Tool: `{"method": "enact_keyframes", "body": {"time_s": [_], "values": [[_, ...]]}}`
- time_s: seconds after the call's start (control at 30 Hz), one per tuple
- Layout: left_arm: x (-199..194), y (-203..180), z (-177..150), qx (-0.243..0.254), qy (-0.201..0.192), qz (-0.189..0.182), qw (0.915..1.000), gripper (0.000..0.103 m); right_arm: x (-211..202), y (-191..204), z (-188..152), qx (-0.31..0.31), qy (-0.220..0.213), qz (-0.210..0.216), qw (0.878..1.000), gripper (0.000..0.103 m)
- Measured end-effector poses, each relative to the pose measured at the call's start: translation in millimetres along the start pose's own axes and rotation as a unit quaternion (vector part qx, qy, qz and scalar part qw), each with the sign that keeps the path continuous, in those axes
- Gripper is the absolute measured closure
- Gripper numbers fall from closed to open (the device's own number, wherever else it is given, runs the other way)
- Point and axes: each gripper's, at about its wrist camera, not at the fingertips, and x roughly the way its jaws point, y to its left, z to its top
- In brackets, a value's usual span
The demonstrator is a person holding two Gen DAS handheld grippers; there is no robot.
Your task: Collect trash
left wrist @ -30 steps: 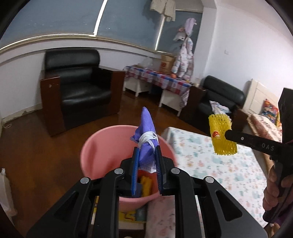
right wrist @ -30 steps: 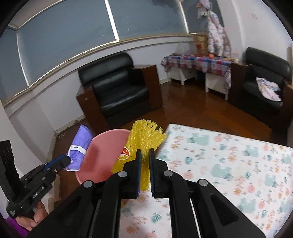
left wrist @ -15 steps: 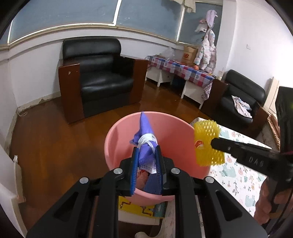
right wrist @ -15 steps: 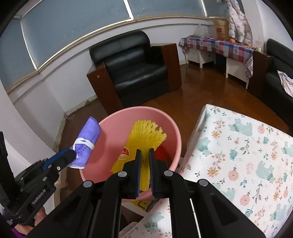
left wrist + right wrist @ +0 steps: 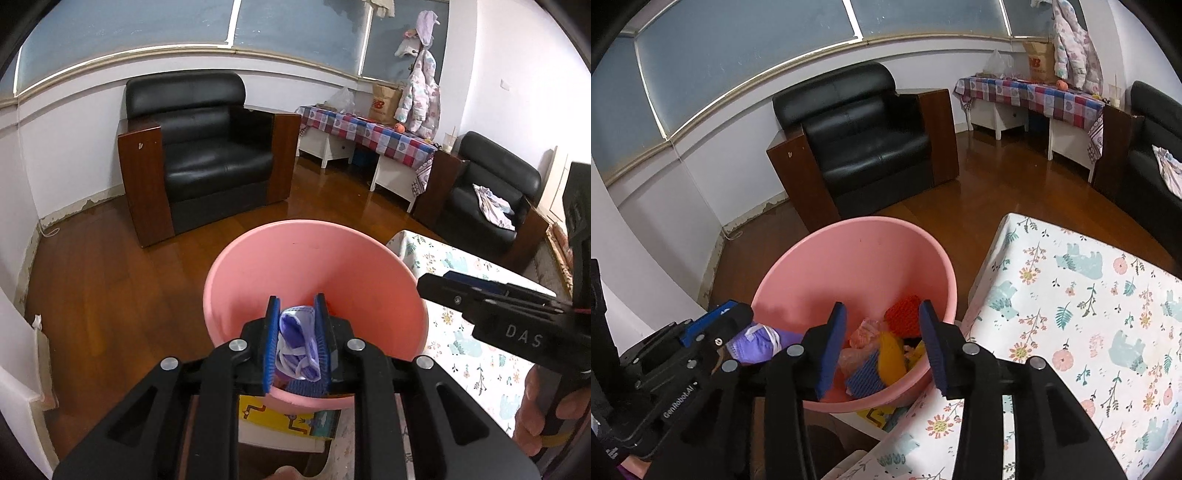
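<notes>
A pink basin (image 5: 258,266) (image 5: 827,266) stands beside the floral-cloth table (image 5: 1089,314). It holds several trash pieces: a yellow foam net (image 5: 892,354), a red net (image 5: 905,310) and a blue scrap (image 5: 866,380). My left gripper (image 5: 296,343) is over the basin's near rim with its jaws parted around a purple mask (image 5: 295,341) (image 5: 757,341), which looks loose between them. My right gripper (image 5: 882,347) is open and empty above the basin; it shows at the right of the left wrist view (image 5: 443,286).
A black armchair (image 5: 207,155) stands behind the basin on the wooden floor. A table with a checked cloth (image 5: 369,129) and a second black chair (image 5: 491,192) are at the back right. A yellow box (image 5: 284,421) lies under the basin.
Both grippers moved over the basin. My right gripper opened and the yellow foam net dropped into the basin. My left gripper's jaws widened and the purple mask slumped down between them.
</notes>
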Motion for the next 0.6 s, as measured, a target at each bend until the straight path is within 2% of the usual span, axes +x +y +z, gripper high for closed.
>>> {"method": "enact_keyframes", "body": {"time_s": [0.3, 0.37, 0.43, 0.6], "values": [[4.6, -4.7, -1.0, -0.003, 0.012, 0.000, 0.9999, 0.084, -25.9, 0.5, -6.7, -0.009, -0.028, -0.002, 1.000, 0.048], [5.5, -6.1, -0.8, -0.003, 0.013, 0.000, 0.9999, 0.081, -32.6, 2.5, -10.0, -0.013, -0.034, -0.005, 0.999, 0.047], [4.9, -7.2, 0.2, -0.005, 0.012, -0.001, 0.9999, 0.073, -38.1, 4.2, -13.3, -0.017, -0.040, -0.008, 0.999, 0.045], [-0.3, -9.1, -1.3, -0.003, 0.008, -0.009, 0.9999, 0.067, -55.6, 7.0, -22.9, -0.026, -0.056, -0.013, 0.998, 0.042]]}}
